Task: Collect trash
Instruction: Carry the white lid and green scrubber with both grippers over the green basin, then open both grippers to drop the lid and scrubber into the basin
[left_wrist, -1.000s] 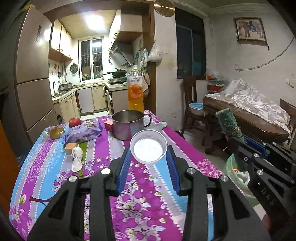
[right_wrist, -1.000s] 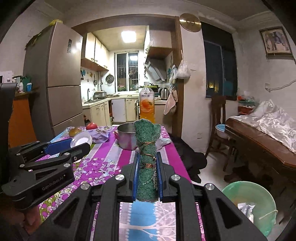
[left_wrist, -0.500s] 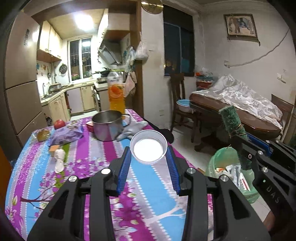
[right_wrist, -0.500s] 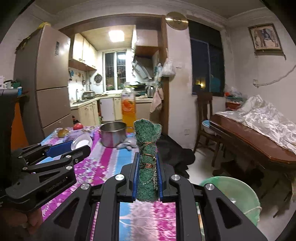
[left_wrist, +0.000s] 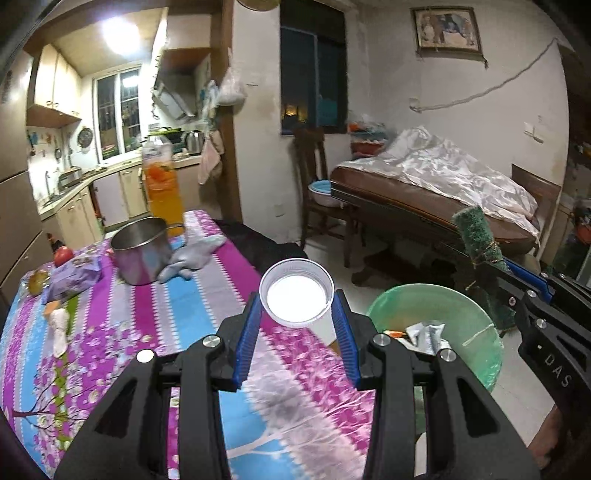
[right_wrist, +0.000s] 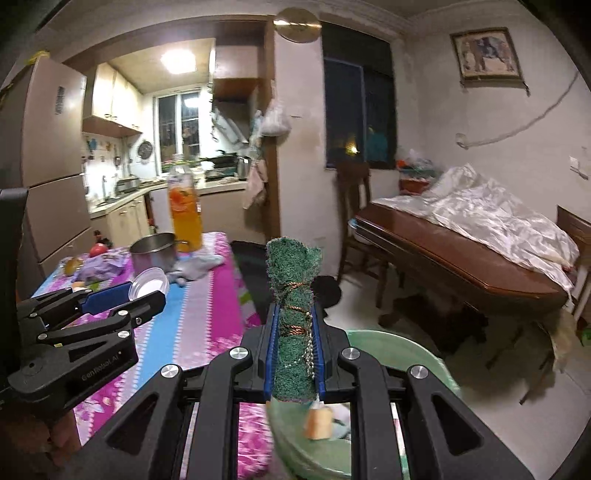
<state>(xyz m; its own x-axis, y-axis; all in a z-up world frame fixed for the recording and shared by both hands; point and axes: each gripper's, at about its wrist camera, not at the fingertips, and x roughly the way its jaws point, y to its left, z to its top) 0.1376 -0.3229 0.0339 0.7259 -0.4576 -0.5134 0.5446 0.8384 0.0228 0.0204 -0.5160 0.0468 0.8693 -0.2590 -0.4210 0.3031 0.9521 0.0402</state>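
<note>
Left hand-held gripper (left_wrist: 297, 325) clamping white lid (left_wrist: 296, 297), right hand-held gripper (right_wrist: 294, 347) gripping green scrubber (right_wrist: 293, 295); I'm near green bin (left_wrist: 476, 325), scraps left on desk (left_wrist: 207, 306).

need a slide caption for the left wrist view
Left gripper holds a white plastic cup above the purple floral tablecloth's edge, near the green plastic bin.

- A steel pot (left_wrist: 140, 254) on the purple-and-blue floral tablecloth (left_wrist: 199, 310)
- A tall bottle of orange drink (left_wrist: 162, 188) stands just behind it
- A crumpled grey cloth (left_wrist: 192, 254) lies beside the pot
- A red apple (left_wrist: 62, 255) near the far edge
</note>
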